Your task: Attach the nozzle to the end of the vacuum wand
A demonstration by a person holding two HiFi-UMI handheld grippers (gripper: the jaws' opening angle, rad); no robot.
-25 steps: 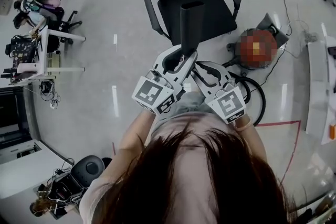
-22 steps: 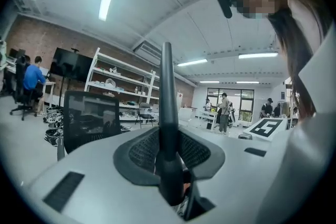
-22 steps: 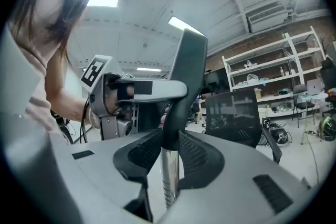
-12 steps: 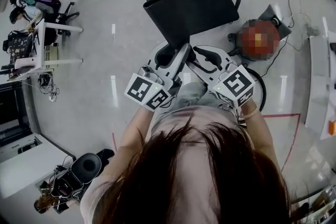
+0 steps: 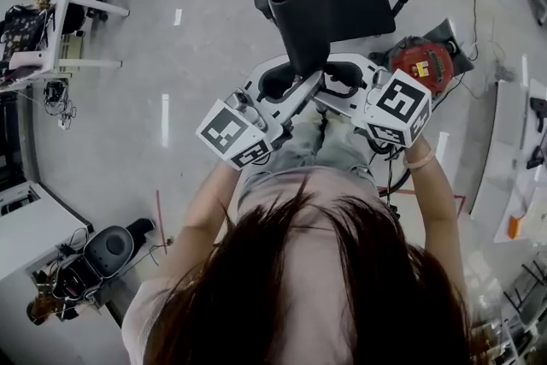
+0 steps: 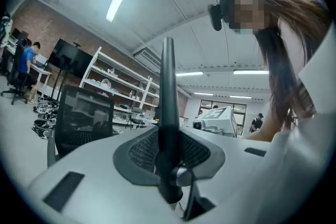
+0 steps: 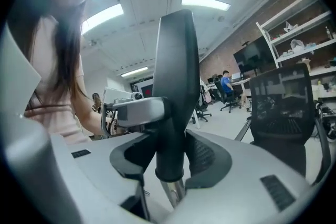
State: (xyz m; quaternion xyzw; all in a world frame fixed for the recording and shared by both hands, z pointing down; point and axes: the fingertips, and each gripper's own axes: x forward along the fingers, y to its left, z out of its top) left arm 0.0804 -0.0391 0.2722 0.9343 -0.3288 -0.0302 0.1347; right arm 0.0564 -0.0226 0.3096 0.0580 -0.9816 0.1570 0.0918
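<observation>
Head view looks steeply down; both gripper views closely face the shared nozzle (image 6: 169, 113).

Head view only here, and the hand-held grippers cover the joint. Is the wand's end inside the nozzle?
Observer: Yes. The right gripper view shows a shiny wand tube running up into the collar of the nozzle.
Operator: Is the right one clamping it?
Observer: It looks open. The right hand-held gripper has just been opening its jaws, with the nozzle between them.
Operator: And the left?
Observer: The left hand-held gripper is shut on the nozzle, seen edge-on in its own view.
</observation>
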